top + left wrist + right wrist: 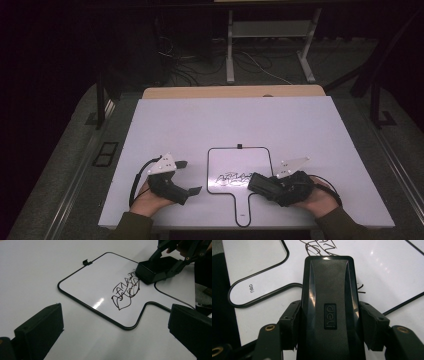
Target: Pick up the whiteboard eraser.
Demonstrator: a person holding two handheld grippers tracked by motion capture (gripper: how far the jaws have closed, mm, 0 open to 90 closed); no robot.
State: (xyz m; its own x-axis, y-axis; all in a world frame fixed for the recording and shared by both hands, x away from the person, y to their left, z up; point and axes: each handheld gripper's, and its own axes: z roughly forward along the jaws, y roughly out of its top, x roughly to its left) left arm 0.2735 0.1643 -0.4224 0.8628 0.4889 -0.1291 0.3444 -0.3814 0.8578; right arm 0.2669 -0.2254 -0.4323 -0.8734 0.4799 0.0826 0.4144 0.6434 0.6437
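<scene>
The right tool (327,322) is gripping the black eraser (328,297) against the scribbled whiteboard (220,162); the left tool (186,176) is resting open on the surface (225,120).

A small whiteboard (240,165) is laid on the bench (200,125), its handle toward the near edge. An eraser (261,184) is set on its right part, beside the scribble (231,178). The left gripper (189,177) is placed left of the board.
</scene>
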